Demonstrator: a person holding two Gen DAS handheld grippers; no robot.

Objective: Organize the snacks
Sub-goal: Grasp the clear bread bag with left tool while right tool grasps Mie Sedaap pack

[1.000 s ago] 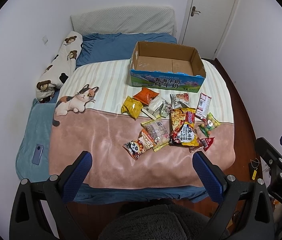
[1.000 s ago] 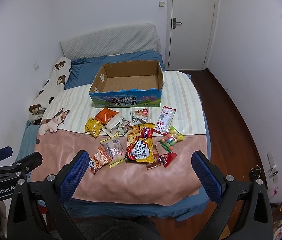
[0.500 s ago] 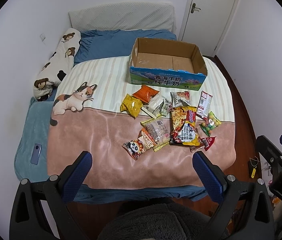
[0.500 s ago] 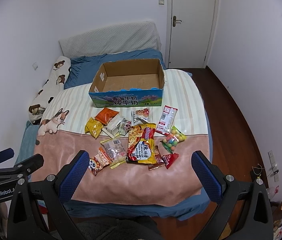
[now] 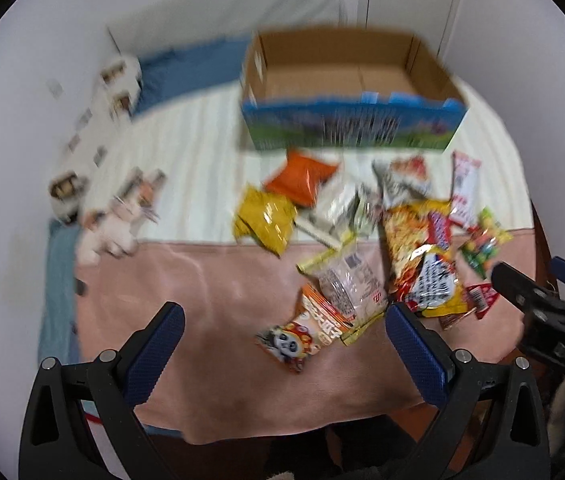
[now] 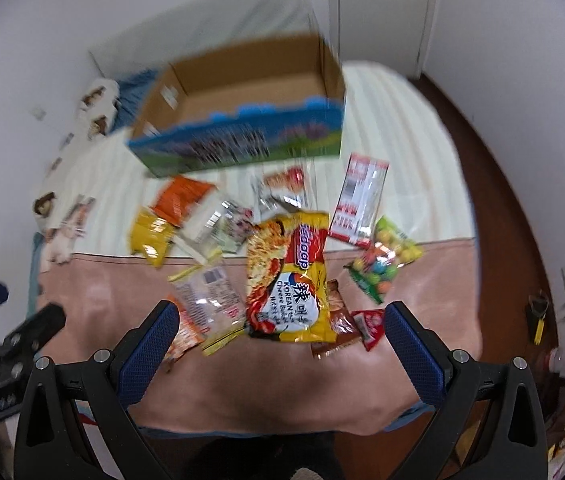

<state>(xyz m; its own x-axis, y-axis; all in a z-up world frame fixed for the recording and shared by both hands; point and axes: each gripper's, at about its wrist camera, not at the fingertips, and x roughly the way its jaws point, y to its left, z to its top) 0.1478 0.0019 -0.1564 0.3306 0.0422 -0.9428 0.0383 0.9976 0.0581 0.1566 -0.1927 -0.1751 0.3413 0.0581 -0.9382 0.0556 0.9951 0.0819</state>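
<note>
Several snack packets lie scattered on the bed below an open cardboard box with a blue printed front. My left gripper is open, hovering over the panda packet and a clear packet. My right gripper is open above the big yellow noodle bag. Further back lie an orange packet, a yellow packet, a red-and-white sachet and a green candy bag. Both views are motion-blurred.
The bed cover is pink near me and striped cream further off, with a cat print at the left. A bear-print pillow lies along the left wall. A door and wooden floor are at the right.
Both grippers have moved forward and down toward the bed, so the snacks and box loom much larger. Both stay open. The snacks have not shifted.
</note>
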